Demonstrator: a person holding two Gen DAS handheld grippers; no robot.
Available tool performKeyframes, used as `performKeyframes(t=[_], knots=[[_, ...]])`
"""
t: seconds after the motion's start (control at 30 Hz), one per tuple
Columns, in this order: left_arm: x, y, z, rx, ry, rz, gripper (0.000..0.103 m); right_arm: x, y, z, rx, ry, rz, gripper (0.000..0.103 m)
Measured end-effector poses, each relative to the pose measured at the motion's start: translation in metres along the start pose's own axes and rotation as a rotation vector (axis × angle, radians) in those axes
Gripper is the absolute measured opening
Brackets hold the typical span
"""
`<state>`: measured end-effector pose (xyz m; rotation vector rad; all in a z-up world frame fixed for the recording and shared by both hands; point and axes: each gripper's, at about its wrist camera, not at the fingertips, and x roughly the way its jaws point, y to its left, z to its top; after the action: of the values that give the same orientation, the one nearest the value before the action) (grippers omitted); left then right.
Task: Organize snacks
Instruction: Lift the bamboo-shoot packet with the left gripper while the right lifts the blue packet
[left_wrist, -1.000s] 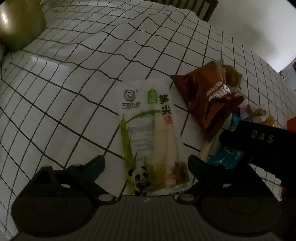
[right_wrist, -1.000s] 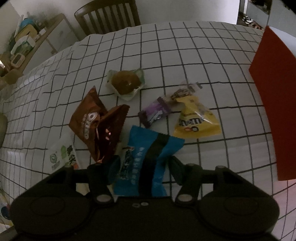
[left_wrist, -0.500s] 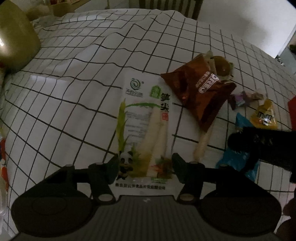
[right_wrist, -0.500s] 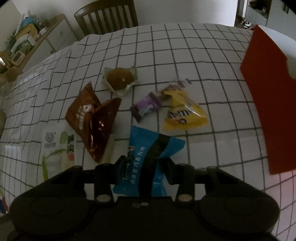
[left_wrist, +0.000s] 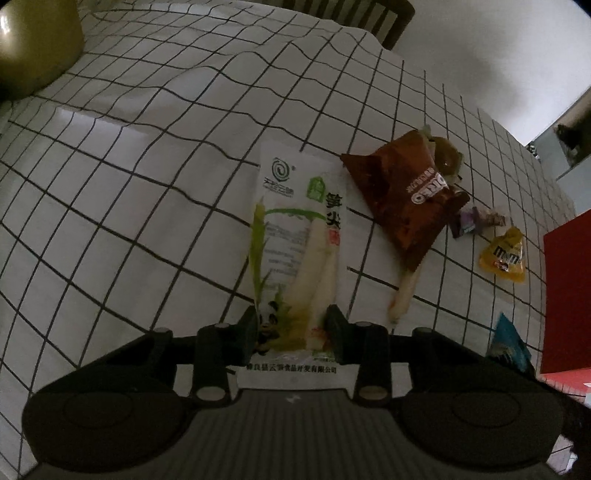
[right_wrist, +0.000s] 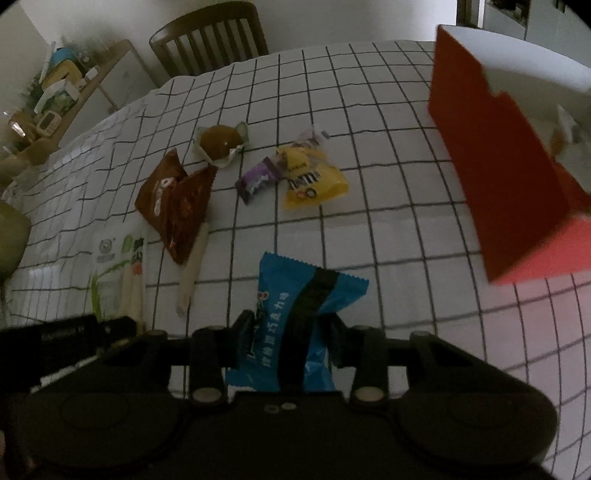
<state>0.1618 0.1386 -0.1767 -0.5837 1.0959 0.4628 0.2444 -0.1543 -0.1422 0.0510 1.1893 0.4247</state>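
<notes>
1. The left gripper (left_wrist: 291, 326) has its jaws drawn in on the near end of the white bamboo-shoot pack (left_wrist: 299, 243), pinching it from both sides. The rest of the pack lies flat on the checked tablecloth (left_wrist: 129, 184), stretching away from the gripper.
2. The right gripper (right_wrist: 288, 332) is clamped on the near half of the blue wrapper (right_wrist: 295, 314); the wrapper's far, serrated end sticks up free above the cloth.
3. The red box (right_wrist: 491, 173) stands open at the far right, near the blue wrapper, and is probably where the snacks go.
4. Loose snacks lie between the two grippers: a brown Oreo bag (right_wrist: 173, 206) with a pale stick (right_wrist: 190, 273) poking out from under it, a wrapped round cake (right_wrist: 221, 142), a purple candy (right_wrist: 256, 181) and a yellow M&M's bag (right_wrist: 314, 181), the last two touching.
5. Handling, as a judgement: the bamboo-shoot pack looks vacuum-sealed, so fairly dense and stiff along the shoots but slick on its film; held only by the end, it may sag or slip, so a grip over the shoots themselves would be safer.
6. The blue wrapper looks light, puffy and crinkly; a pinch across its middle, as now, should hold, though hard squeezing could crush what is inside.
7. The Oreo bag seems soft and air-filled; its crimped edge is the best place to take it.
</notes>
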Motion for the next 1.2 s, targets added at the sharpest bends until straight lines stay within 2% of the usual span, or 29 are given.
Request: performKeyframes(t=[0.13, 0.17, 0.2, 0.27, 0.4, 0.47, 0.67, 0.87, 1.0, 1.07, 1.2], knots=[[-0.005, 0.006, -0.004, -0.012, 0.009, -0.026, 0.034, -0.017, -0.009, -0.010, 0.004, -0.010, 0.014, 0.038], [-0.007, 0.008, -0.005, -0.015, 0.013, -0.033, 0.017, -0.021, -0.011, -0.012, 0.007, -0.012, 0.020, 0.038], [-0.009, 0.009, -0.006, -0.016, 0.016, -0.036, 0.008, -0.026, -0.013, -0.014, 0.008, -0.016, 0.028, 0.038], [-0.012, 0.014, -0.008, -0.031, 0.030, -0.072, 0.007, -0.035, -0.015, -0.018, 0.002, -0.024, 0.032, 0.038], [-0.014, 0.018, -0.015, -0.021, 0.042, -0.071, 0.006, -0.050, -0.023, -0.025, -0.006, -0.030, 0.044, 0.038], [-0.013, 0.021, -0.017, -0.039, 0.054, -0.094, 0.006, -0.055, -0.027, -0.028, -0.007, -0.029, 0.048, 0.038], [-0.018, 0.015, -0.018, -0.027, 0.027, -0.096, 0.004, -0.063, -0.039, -0.036, 0.001, -0.033, 0.051, 0.038], [-0.032, 0.015, -0.019, -0.046, 0.008, -0.135, 0.003, -0.070, -0.051, -0.042, 0.003, -0.032, 0.063, 0.038], [-0.036, 0.021, -0.021, -0.079, 0.022, -0.141, 0.003, -0.075, -0.057, -0.042, -0.007, -0.034, 0.072, 0.038], [-0.034, 0.023, -0.023, -0.099, 0.055, -0.161, 0.004, -0.078, -0.060, -0.042, -0.009, -0.036, 0.078, 0.038], [-0.032, 0.019, -0.028, -0.123, 0.072, -0.144, 0.005, -0.082, -0.066, -0.039, -0.020, -0.040, 0.090, 0.038]])
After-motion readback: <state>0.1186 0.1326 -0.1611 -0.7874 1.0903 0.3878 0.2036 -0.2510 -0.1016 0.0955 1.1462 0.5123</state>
